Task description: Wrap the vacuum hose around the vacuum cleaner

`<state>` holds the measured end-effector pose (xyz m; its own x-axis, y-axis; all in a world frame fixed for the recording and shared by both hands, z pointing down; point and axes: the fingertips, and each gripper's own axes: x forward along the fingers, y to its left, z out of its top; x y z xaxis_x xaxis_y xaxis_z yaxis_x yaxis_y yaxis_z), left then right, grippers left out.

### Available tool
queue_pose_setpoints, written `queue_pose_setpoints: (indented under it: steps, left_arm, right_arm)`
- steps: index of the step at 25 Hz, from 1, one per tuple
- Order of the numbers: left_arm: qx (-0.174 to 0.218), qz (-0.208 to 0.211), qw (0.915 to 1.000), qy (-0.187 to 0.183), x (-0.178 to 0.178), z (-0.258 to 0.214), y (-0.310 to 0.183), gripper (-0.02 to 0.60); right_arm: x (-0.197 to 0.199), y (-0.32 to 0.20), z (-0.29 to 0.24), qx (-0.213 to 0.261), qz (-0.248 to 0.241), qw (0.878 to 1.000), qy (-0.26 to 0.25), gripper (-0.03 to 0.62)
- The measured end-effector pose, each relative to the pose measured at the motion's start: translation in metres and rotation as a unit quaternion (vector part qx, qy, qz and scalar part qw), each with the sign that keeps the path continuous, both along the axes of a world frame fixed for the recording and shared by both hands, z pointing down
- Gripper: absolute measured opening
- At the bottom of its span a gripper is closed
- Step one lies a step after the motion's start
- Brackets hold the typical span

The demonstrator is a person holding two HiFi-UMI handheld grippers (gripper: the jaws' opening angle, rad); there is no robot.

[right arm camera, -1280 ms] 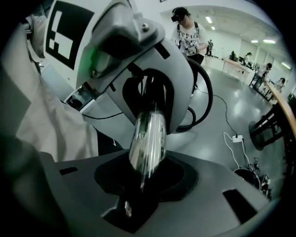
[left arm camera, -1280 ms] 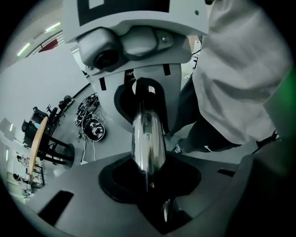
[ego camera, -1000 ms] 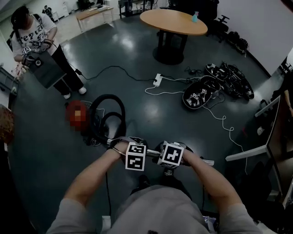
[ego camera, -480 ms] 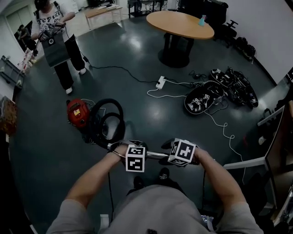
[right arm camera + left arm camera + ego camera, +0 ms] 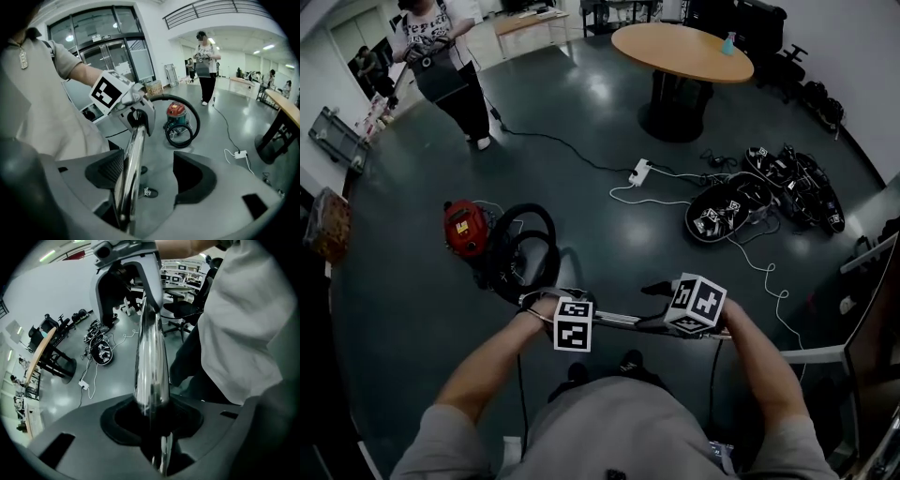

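Chrome tube (image 5: 617, 321) lies level, its long axis running from the left gripper (image 5: 157, 427), clenched on it, to the right gripper (image 5: 154, 176). The right gripper's jaws have just been opening and now stand wide, with the tube beside one pad. The right gripper view shows the red vacuum cleaner (image 5: 177, 111) and black hose (image 5: 197, 117) beyond the left gripper. The left gripper view faces the other way.

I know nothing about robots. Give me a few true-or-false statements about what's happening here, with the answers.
1. The left gripper is clamped on the metal tube. True.
2. The right gripper squeezes the tube as well. False: its jaws have just been opening and stand apart, with the tube between them, ungripped.
3. Something small and blue stands on the round table. True.
4. The red vacuum cleaner sits on that table. False: it stands on the floor.
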<state>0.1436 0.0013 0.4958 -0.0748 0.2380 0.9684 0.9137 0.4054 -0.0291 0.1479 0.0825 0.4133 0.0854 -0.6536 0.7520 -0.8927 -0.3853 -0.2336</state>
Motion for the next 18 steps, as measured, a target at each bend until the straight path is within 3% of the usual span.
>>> queue_pose_setpoints:
  steps: [6,11,18]
  left_arm:
    - [0.009,-0.03,0.9994,-0.013,-0.005,0.006,0.019,0.135]
    - [0.0,-0.081,0.9966,-0.016,0.01,0.005,0.019,0.135]
    - [-0.008,-0.154,0.9879,-0.018,0.048,0.019,0.003,0.135]
  right_arm:
    - [0.026,0.086,-0.022,0.011,0.049,0.997,0.053,0.325]
    - [0.043,0.148,-0.03,-0.003,0.129,0.988,0.089,0.325]
    - [0.056,0.143,-0.043,-0.01,0.163,0.977,0.138,0.325]
